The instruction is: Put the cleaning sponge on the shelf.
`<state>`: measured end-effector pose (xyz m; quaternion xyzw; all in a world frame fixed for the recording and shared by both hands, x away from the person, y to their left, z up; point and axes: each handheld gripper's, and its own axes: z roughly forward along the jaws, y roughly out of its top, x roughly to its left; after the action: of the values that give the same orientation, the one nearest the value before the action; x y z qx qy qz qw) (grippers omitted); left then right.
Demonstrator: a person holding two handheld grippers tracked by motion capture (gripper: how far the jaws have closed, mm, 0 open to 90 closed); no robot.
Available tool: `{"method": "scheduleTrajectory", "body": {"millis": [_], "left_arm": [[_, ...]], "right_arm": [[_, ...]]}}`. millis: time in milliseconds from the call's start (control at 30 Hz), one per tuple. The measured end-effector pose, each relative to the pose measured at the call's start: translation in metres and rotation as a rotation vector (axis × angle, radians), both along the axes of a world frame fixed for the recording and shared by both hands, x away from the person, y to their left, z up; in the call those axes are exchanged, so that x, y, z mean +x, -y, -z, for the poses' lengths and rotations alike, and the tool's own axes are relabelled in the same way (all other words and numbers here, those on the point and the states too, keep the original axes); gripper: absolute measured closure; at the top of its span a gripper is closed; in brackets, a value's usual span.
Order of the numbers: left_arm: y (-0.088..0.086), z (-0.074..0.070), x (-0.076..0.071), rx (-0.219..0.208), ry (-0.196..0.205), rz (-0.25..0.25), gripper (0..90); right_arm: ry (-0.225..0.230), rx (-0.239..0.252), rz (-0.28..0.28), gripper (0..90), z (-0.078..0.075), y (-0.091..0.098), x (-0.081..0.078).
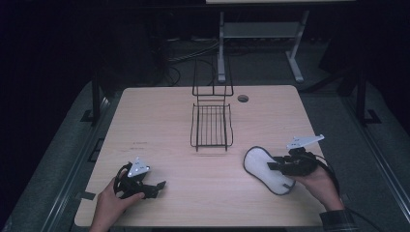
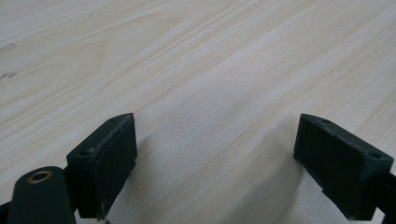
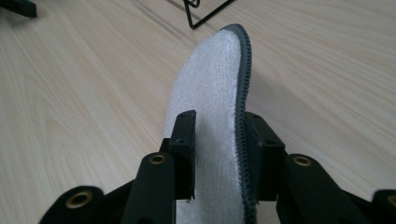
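On the near right of the wooden table [image 1: 159, 116], the right gripper [image 1: 273, 166] is clamped on the edge of a white insole [image 1: 261, 166], apparently just gripped and not yet carried anywhere, the wire rack [image 1: 211, 126] standing empty, while the left gripper [image 1: 158, 186] rests with jaws apart.

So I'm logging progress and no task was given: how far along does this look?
Early, I'd guess. Done: the right gripper has clamped the white insole, lifted on edge. In hand: that insole, beside the wire rack. Left: the rack holds nothing, so placing it there seems likely. The left gripper rests open over bare table.
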<state>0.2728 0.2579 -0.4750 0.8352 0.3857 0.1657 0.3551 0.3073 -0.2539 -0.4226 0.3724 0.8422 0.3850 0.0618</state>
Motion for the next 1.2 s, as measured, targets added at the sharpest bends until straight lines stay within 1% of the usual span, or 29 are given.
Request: {"method": "scheduleTrajectory", "body": {"millis": [100, 300, 367, 433, 700, 867, 1200], "left_arm": [[0.000, 0.000, 0.000, 0.000, 0.000, 0.000, 12.4], [0.000, 0.000, 0.000, 0.001, 0.000, 0.000, 12.4], [0.000, 0.000, 0.000, 0.001, 0.000, 0.000, 12.3], [0.000, 0.000, 0.000, 0.001, 0.001, 0.000, 12.4], [0.000, 0.000, 0.000, 0.002, 0.001, 0.002, 12.4], [0.000, 0.000, 0.000, 0.002, 0.001, 0.002, 12.4], [0.000, 0.000, 0.000, 0.002, 0.001, 0.002, 12.4]], "right_arm": [[0.003, 0.026, 0.003, 71.5, -0.003, 0.000, -0.002], [0.007, 0.053, -0.020, 79.0, -0.006, 0.001, -0.004], [0.012, 0.052, -0.031, 80.2, -0.007, 0.001, -0.005], [0.019, 0.051, -0.036, 80.5, -0.007, 0.001, -0.005], [0.028, 0.061, -0.027, 80.4, -0.011, 0.001, -0.005], [0.044, 0.067, -0.025, 80.3, -0.014, -0.002, -0.003], [0.082, 0.085, -0.017, 80.3, -0.026, -0.006, 0.009]]}}
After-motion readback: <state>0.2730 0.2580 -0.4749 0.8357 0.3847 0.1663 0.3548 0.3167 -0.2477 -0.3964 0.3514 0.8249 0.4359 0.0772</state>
